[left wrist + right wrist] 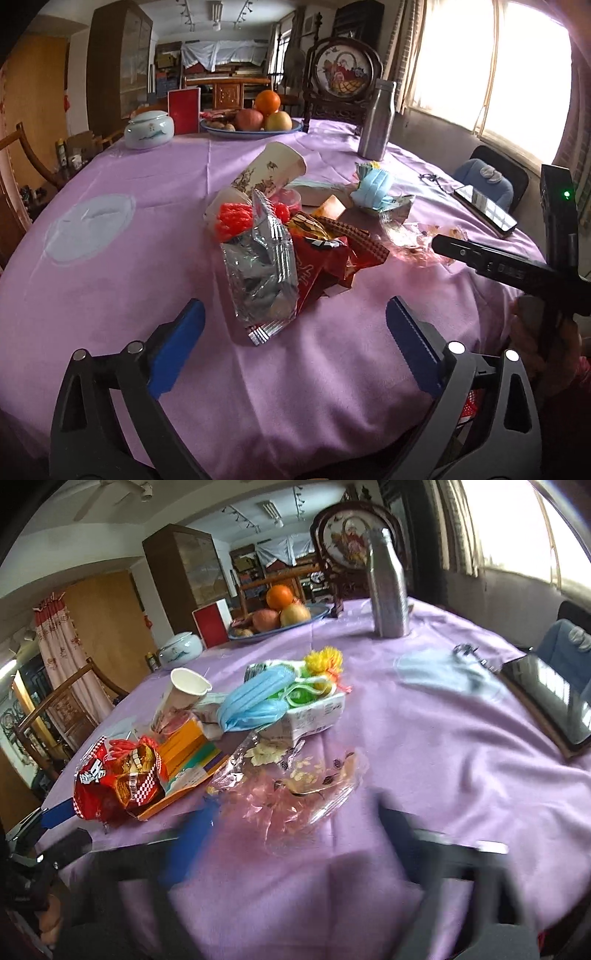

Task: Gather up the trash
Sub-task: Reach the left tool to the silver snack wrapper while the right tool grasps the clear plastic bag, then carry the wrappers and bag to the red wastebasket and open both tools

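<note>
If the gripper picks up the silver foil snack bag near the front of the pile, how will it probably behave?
The silver foil bag looks crumpled and opened, so it is probably light and floppy and will likely sag from one pinched edge. Its glossy surface may be slippery between the pads. It leans against the red wrapper, so pulling it could drag that neighbour along.

We find the right gripper (295,834) blurred, low over the purple-clothed surface (424,738); its opening is unclear. Just ahead lies a clear crinkled wrapper (291,786). Left of it sits a red snack bag (110,782); behind, a blue face mask (255,701) lies against a tissue pack (314,716).
</note>
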The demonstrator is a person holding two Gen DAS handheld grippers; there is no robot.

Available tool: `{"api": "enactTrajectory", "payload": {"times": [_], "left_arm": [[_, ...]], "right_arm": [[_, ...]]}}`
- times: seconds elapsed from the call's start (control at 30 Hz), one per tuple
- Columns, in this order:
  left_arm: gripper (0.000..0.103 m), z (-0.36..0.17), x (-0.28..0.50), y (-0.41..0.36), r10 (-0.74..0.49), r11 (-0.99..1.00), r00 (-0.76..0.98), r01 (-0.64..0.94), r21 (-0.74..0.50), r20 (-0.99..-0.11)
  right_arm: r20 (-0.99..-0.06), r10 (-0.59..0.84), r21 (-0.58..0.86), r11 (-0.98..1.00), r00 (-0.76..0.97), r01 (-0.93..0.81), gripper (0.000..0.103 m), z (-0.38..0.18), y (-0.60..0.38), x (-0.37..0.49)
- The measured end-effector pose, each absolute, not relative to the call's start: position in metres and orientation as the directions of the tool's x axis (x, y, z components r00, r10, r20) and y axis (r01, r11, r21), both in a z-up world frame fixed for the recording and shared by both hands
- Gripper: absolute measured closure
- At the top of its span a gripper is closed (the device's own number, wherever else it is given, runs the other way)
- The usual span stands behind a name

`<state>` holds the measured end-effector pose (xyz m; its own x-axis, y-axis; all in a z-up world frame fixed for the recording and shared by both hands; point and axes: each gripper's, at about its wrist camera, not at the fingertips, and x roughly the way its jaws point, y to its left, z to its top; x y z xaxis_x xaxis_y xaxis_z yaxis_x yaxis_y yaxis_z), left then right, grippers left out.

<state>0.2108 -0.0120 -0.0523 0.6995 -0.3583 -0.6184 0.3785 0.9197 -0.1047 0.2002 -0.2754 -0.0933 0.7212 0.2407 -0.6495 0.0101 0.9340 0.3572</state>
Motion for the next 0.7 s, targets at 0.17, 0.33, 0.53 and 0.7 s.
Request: {"api": "enactTrajectory", "payload": {"times": [0.17,0.33,0.53,0.7], "left_arm": [[0.008,-0.053,0.23,-0.022,-0.359,0.922,0.689,0.367,-0.124,-0.629],[0.009,-0.057,0.252,-0.033,-0.367,0.924,0.67,0.345,-0.166,-0.646],[0.057,-0.044,0.247,-0.013,-0.386,0.921,0.686,0.327,-0.212,-0.617],[0.057,-0.017,0.225,0.006,-0.353,0.934,0.74,0.318,-0.165,-0.572]], "right_arm": [[-0.578,0.23,0.385,0.923,0.783,0.013,0.088,-0.084,-0.292,0.164],[-0.537,0.223,0.398,0.917,0.813,0.012,0.088,-0.073,-0.312,0.133],[-0.508,0.206,0.414,0.91,0.836,0.027,0.088,-0.07,-0.333,0.108],[-0.493,0.178,0.424,0.904,0.852,0.057,0.088,-0.069,-0.353,0.084]]}}
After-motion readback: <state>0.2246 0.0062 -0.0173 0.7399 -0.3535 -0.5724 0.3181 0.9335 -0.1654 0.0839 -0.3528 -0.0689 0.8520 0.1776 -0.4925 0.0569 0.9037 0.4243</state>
